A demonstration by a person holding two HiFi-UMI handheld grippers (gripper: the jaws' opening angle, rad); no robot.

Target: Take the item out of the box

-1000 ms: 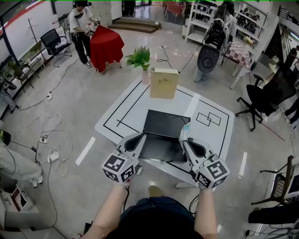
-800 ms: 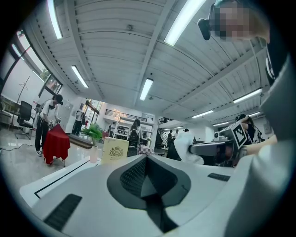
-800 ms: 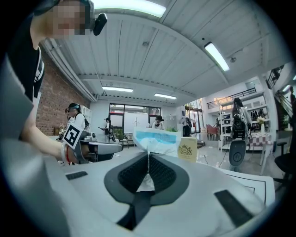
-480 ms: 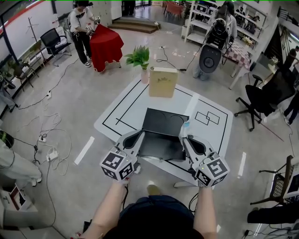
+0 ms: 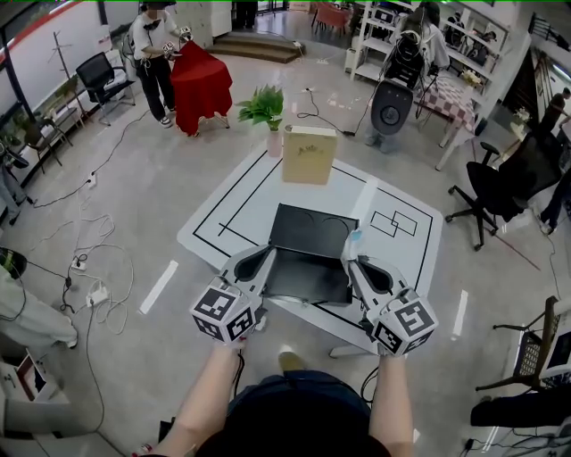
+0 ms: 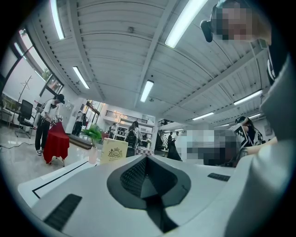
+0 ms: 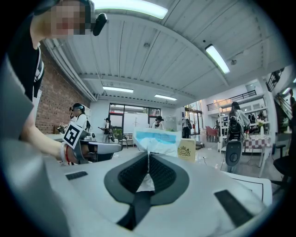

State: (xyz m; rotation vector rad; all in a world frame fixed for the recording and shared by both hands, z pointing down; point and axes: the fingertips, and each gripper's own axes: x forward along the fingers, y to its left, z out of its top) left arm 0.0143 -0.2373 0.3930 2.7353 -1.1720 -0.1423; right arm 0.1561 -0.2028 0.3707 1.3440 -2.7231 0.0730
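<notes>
Black box (image 5: pixel 308 254), one only, lies open on a white counter (image 5: pixel 241 210) marked with black lines. One cream carton (image 5: pixel 310 154) with a gold crest stands upright at the far edge, and one plant (image 5: pixel 264 107) in a pale pot stands just behind it.

There are two grippers. The left gripper (image 5: pixel 267 260) has its jaws pressed together with nothing between them, and its tip is at the box's left side; whether it touches the box I cannot tell. The right gripper (image 5: pixel 353 259) is closed on one packet (image 5: pixel 356 239), white with a light blue band. It pinches the packet's lower edge so that the rest stands up above the jaws. The packet is at the box's right rim, raised above the black inside.

The counter stands on a grey polished floor (image 5: pixel 161 178) with white cables (image 5: pixel 98 241) trailing at the left. Further back a person (image 5: pixel 153 54) stands beside a red cloth (image 5: pixel 201 85) draped over something. Black chairs (image 5: pixel 500 192) stand at the right, and white shelves (image 5: pixel 384 27) line the far side. Both gripper views show long strip lights on a ribbed ceiling.
</notes>
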